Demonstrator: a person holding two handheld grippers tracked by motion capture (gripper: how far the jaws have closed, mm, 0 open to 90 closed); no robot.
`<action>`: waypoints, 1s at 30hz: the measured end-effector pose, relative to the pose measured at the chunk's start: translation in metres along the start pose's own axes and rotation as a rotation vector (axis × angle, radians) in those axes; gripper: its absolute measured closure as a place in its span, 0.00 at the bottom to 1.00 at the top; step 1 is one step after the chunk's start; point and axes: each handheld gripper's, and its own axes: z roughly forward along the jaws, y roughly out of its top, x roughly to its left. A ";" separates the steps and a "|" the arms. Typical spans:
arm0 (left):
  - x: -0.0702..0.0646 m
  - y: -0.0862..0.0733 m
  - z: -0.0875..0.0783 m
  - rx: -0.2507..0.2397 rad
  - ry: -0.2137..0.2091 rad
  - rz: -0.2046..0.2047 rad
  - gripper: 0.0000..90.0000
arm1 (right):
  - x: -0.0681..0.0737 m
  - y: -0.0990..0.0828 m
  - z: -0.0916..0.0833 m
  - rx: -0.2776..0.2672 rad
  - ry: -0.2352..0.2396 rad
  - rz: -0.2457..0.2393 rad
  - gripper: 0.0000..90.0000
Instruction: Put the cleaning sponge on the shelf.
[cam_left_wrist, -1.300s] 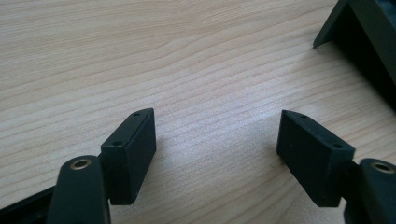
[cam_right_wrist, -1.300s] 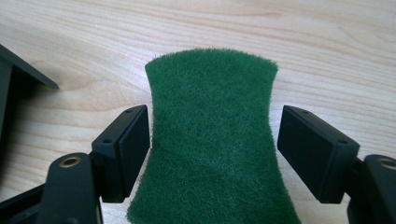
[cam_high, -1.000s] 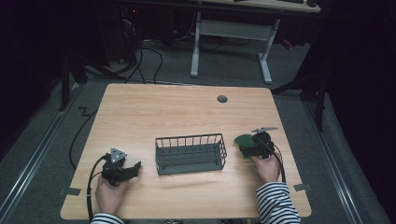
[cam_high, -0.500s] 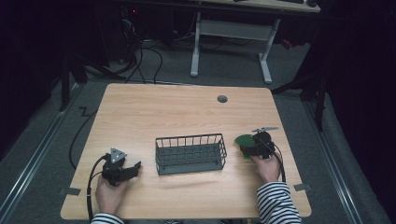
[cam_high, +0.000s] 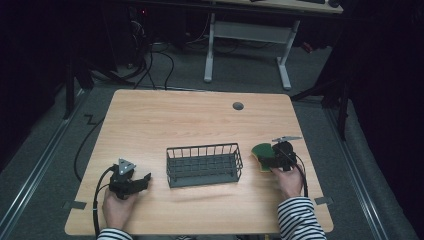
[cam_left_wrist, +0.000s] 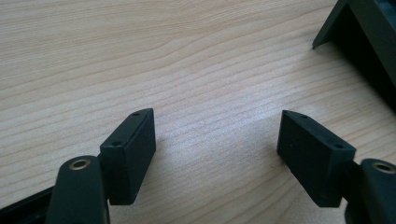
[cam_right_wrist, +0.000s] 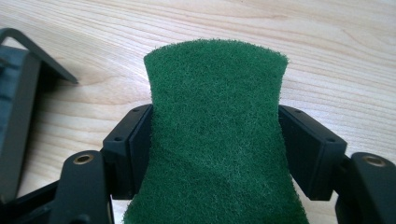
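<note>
**Green scouring pad pinched beside the basket**

Here the wooden bench (cam_high: 200, 125) takes up the middle of the high view, with the dark wire basket (cam_high: 204, 164) sitting at its centre, long side running left to right across the frame. The basket probably stands there as the drop point, within easy reach of both hands. At lower left, the left claw (cam_high: 144, 181) rests spread over bare wood, nothing between its jaws. At right of the basket, the right claw (cam_high: 266, 161) pinches the green scouring pad (cam_right_wrist: 217, 140), its jaws pressing the pad's two long edges so the sides bow inward. In the right gripper view, the pad's long axis runs up the frame, away from the hand, with the free end toward the top.
</note>
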 end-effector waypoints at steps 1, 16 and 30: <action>0.000 0.000 0.000 -0.001 0.000 -0.001 0.32 | 0.001 0.000 -0.002 -0.002 0.000 -0.004 0.34; 0.000 0.000 0.000 0.001 0.001 0.001 0.32 | 0.005 -0.001 -0.024 -0.045 0.031 -0.029 0.34; -0.001 0.000 0.000 0.000 0.003 0.001 0.32 | 0.013 0.006 -0.044 -0.082 0.060 -0.054 0.35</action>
